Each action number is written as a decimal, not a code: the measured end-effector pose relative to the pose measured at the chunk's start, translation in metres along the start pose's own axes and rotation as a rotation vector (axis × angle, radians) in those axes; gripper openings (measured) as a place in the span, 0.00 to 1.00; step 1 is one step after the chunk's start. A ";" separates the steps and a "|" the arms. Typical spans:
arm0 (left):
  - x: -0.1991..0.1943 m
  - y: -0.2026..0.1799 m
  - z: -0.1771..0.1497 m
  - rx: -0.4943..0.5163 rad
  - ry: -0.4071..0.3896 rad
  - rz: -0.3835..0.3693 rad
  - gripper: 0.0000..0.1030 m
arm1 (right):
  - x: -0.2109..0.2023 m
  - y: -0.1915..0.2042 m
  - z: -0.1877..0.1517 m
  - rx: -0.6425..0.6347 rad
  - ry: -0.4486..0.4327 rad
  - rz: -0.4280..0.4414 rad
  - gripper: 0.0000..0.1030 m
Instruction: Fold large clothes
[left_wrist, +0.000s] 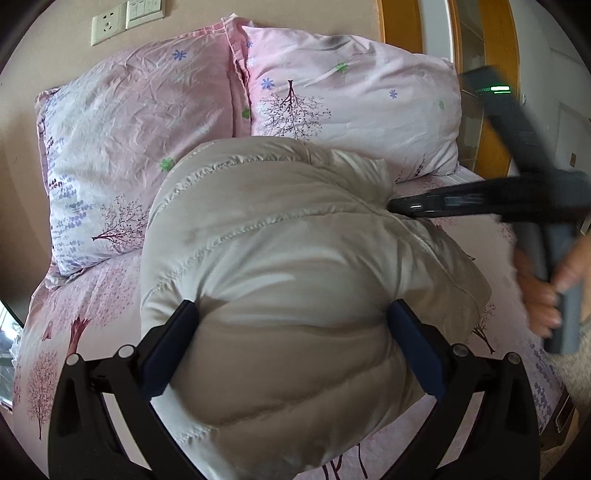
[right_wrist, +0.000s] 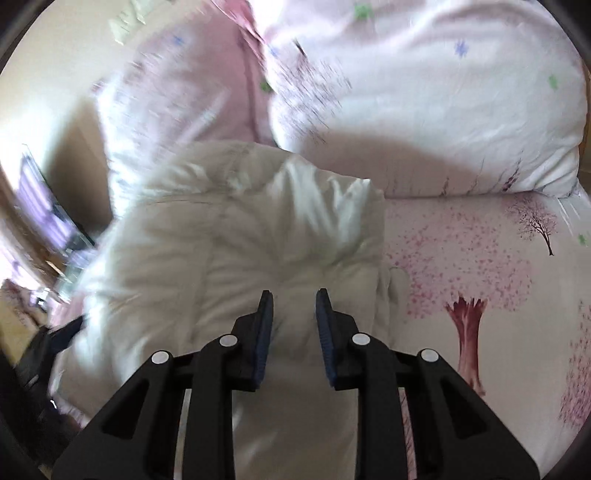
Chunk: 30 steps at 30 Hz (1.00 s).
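Jacket (left_wrist: 280, 266) bulges between wide left tongs (left_wrist: 291, 314).

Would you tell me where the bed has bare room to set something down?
Free: sheet right of the jacket, below the right pillow. Crowded: the pillows fill the head, the jacket the middle.

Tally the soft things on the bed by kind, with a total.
Pillows: 2, one on the left and one on the right
Puffer jacket, beige: 1
Total: 3
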<state>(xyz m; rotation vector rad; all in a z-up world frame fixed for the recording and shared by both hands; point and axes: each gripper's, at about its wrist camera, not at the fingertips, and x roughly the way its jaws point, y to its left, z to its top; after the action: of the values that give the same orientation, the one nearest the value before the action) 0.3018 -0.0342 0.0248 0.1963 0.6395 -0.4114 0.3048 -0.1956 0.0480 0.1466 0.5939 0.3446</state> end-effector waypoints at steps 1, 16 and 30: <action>0.000 0.001 0.000 -0.001 -0.001 -0.001 0.98 | -0.012 0.001 -0.009 0.000 -0.016 0.026 0.24; -0.022 -0.009 -0.006 0.024 -0.046 0.070 0.98 | 0.005 -0.003 -0.046 -0.014 0.053 -0.051 0.31; -0.078 0.038 -0.046 -0.171 -0.083 0.221 0.98 | -0.063 0.001 -0.067 0.000 -0.186 -0.217 0.98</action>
<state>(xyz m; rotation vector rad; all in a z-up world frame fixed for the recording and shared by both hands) 0.2368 0.0385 0.0385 0.0853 0.5616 -0.1502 0.2176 -0.2144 0.0264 0.1117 0.4211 0.1183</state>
